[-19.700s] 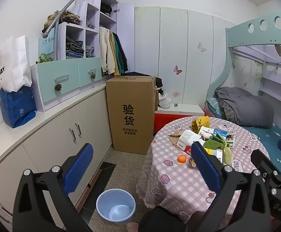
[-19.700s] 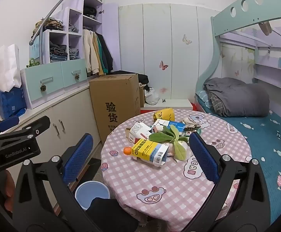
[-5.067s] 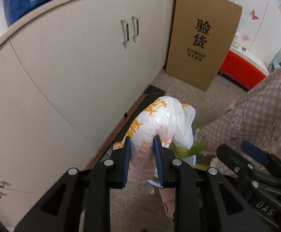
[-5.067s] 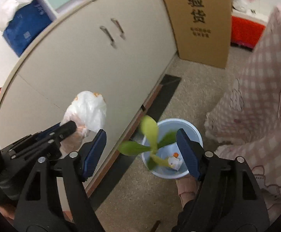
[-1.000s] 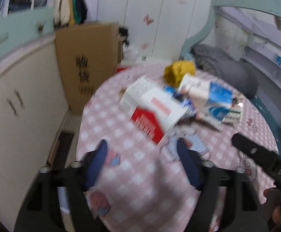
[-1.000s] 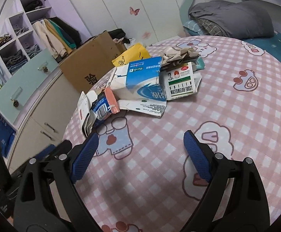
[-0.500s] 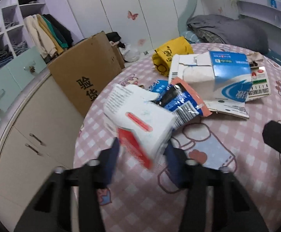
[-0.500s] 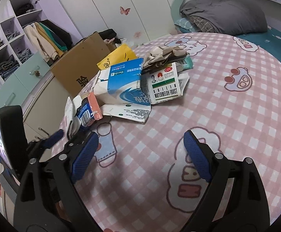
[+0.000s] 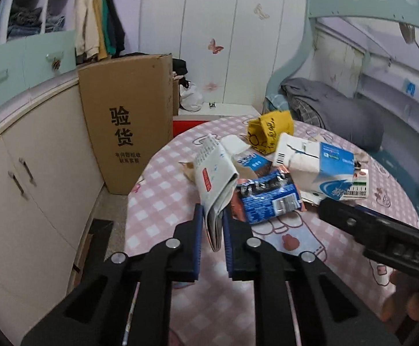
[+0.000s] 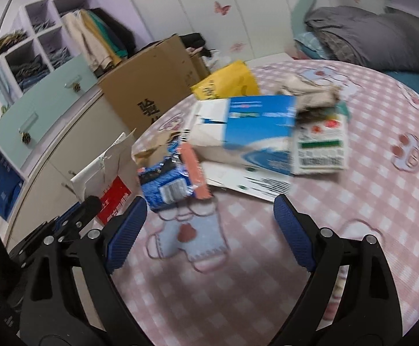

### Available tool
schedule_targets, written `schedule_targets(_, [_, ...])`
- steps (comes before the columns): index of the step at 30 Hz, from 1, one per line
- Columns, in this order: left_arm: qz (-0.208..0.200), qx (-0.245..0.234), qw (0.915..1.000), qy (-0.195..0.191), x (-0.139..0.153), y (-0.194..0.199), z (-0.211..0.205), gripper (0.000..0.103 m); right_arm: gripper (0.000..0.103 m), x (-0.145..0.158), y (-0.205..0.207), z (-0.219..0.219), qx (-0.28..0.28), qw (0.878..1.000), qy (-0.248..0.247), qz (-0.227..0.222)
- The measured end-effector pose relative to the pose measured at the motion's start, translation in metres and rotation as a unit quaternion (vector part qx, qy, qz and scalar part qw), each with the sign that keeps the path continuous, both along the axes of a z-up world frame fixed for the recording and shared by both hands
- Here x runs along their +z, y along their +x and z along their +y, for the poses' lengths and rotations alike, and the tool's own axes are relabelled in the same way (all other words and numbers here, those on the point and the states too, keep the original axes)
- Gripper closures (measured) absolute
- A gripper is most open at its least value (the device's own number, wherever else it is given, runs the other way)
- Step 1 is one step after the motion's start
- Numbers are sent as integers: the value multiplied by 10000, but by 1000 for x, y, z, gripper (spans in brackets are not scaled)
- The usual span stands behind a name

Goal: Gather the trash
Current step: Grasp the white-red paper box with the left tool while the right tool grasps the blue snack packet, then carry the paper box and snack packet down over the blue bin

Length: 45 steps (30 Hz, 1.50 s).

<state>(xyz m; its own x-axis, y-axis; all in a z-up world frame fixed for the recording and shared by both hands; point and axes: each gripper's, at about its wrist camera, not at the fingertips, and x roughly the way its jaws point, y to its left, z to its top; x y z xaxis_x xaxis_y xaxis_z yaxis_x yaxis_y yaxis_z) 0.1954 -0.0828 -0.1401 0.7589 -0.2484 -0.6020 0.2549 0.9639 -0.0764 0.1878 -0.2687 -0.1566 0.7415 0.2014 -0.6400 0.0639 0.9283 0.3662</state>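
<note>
Left wrist: left gripper (image 9: 211, 225) fingers have just closed on a flattened white-and-red carton (image 9: 215, 184); right gripper (image 10: 209, 230) gapes.

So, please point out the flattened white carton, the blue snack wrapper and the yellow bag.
flattened white carton (image 9: 213, 184), left wrist view, its printed white side above the pads.
blue snack wrapper (image 9: 268, 199), left wrist view, middle of its blue face.
yellow bag (image 9: 270, 132), left wrist view, its front.

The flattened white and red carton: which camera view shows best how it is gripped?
The left wrist view. There the flattened white and red carton stands sharp between the pads of the left gripper, whose jaws have just been closing on it. The right wrist view shows the carton only from the side, blurred, with the grip mostly hidden.
</note>
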Motion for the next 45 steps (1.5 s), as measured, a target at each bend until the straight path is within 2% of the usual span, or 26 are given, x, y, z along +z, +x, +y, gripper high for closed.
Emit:
schedule_targets(5, [93,110,9991,-411,-1,4,19,92,15,-3,26,26,238,9990,-344,137])
schedule_targets(14, [106,157,9981,-594,-1,11,29,92,17,-12,52,58,431,9906,-1238,385])
schedule_targets(15, [107,157,9977,-653,0,10,31,93,29,-12,52,59,441,9897,-1301,394])
schedule_targets(16, [109,154,9974,-689,0,10,33,93,37,-13,51,60,466,9887,-1360,432])
schedule_targets(17, [103,143,9973,-711,1,9,34,93,39,-14,49,59,456,9884,-1378,457])
schedule_targets(24, [10,133,9966,-807,9,-3,45,93,42,-9,26,59,476,9893,-1318,410])
schedule_targets(33, [-91,277,9950,-953,20,-26,72,93,42,15,0,86,731,9944,-759,100])
schedule_targets(39, [-10,752,9927,-942,13,-40,117,93,42,21,-2,136,1273,9907,-478,15])
schedule_targets(45, [186,1411,9863,-835,-6,-45,185,93,42,5,6,204,1959,9799,-333,172])
